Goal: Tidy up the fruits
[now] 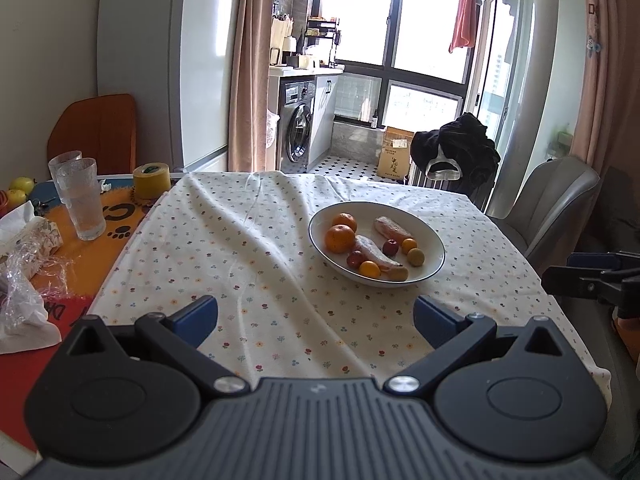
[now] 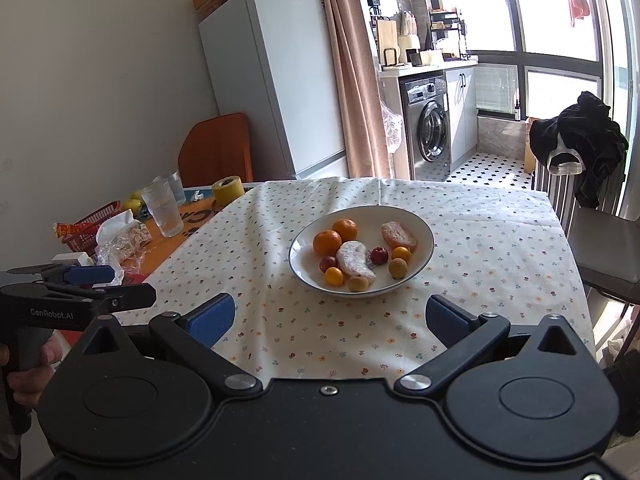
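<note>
Two grippers, mine, hover spread and empty over the floral tablecloth (image 2: 280, 320): the left gripper (image 1: 316, 316) and the right gripper (image 2: 330, 316). Ahead of both sits the white bowl (image 2: 420, 224) with the fruit, oranges (image 2: 327, 242) on its far-left side. My best approach, I judge, is the right gripper straight forward, dropping onto one small fruit at the near rim, clear of its neighbours.
</note>
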